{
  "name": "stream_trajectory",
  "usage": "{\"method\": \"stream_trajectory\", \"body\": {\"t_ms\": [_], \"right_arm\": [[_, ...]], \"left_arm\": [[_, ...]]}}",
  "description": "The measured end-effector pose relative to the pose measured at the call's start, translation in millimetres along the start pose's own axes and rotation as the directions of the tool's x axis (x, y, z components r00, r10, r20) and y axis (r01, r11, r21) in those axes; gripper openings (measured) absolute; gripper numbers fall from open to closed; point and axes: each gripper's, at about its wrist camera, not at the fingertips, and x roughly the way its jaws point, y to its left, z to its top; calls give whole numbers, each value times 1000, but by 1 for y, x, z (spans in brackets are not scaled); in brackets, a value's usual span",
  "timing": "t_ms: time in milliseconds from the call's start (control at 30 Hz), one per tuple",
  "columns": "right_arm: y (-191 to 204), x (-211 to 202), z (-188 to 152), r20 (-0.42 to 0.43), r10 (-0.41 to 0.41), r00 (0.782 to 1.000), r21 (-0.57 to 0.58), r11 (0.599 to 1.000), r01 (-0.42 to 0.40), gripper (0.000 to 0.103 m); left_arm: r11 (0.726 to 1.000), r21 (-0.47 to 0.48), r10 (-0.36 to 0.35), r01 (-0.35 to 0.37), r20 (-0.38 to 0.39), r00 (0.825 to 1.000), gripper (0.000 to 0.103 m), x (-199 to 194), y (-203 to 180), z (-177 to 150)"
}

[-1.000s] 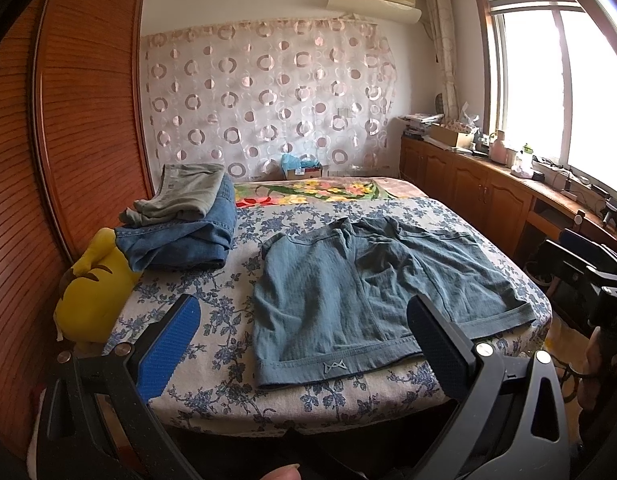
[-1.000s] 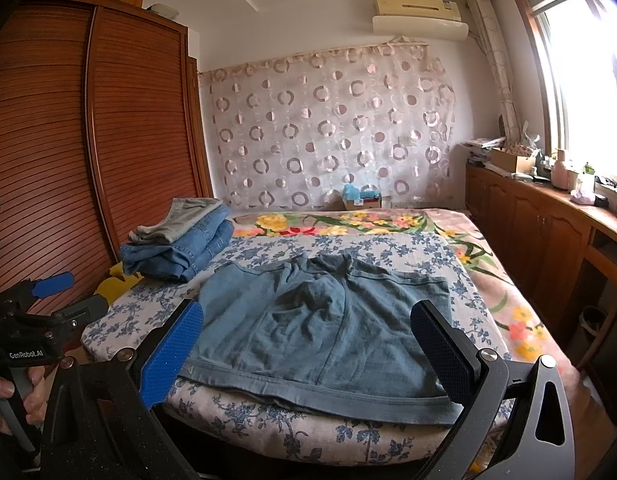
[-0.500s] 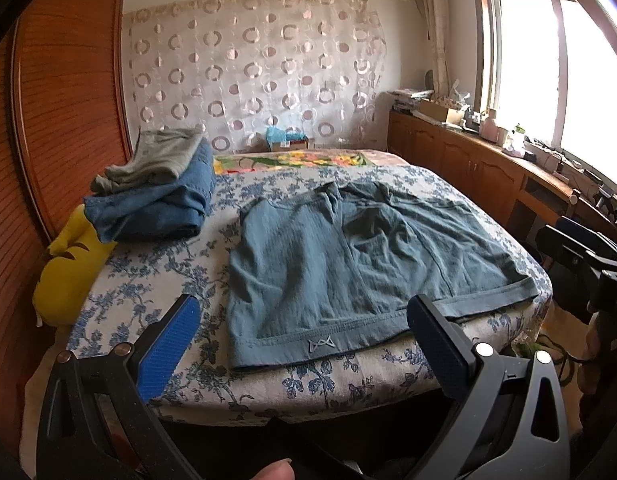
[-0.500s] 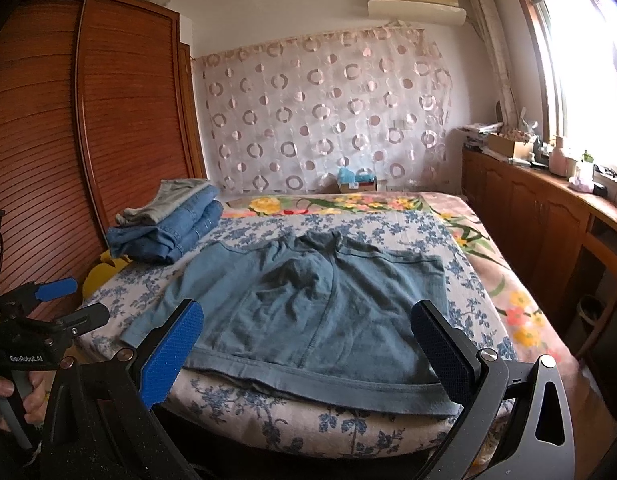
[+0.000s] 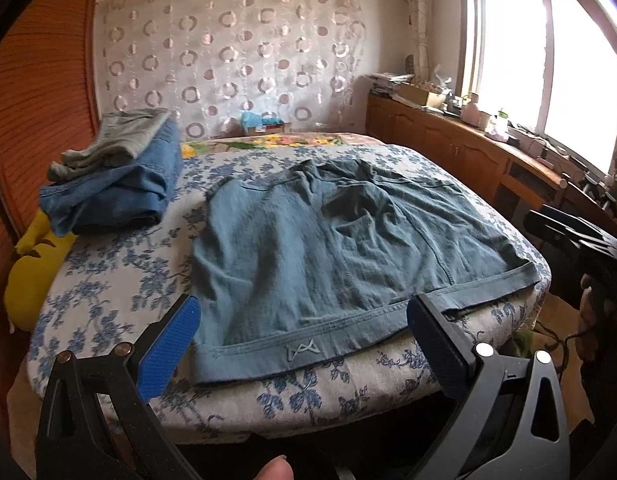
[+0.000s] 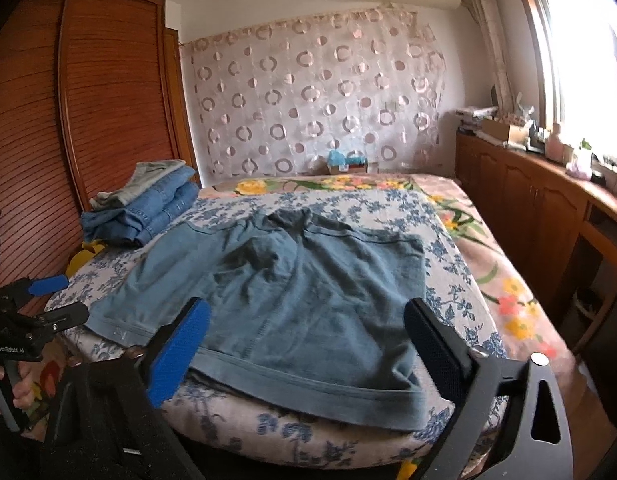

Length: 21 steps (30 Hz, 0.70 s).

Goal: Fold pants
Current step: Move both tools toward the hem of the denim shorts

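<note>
A pair of blue-grey shorts (image 5: 340, 248) lies spread flat on the floral-sheeted bed (image 5: 116, 280), its waistband along the near edge, legs pointing toward the circle-patterned curtain (image 5: 232, 56). The left gripper (image 5: 304, 344) hangs just off the bed's near edge over the waistband, its blue-padded fingers (image 5: 168, 344) spread wide and grasping nothing. The right gripper (image 6: 308, 344) hovers over the waistband's other end, likewise released and empty. A stack of folded jeans (image 5: 120, 184) topped by a grey garment rests on the bed's left side, beside a yellow plush toy (image 5: 32, 276).
</note>
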Motion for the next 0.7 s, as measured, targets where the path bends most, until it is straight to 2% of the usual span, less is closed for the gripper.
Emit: {"method": "stream_trajectory", "body": {"t_ms": [233,400,700], "right_arm": [[-13,3,14,-35,-23,999,-25,999,22,81],[-31,15,28,-76,-22,997,-21,1000,21,61],[-54,62,59,-204,-36,978,8,999,39,39]], "left_arm": [[1000,-3,-23,23,-12,1000,103,13,4,6],[998,-21,-52,51,-21,998,103,18,10,9],[996,-14,-89,89,-21,996,103,28,14,11]]}}
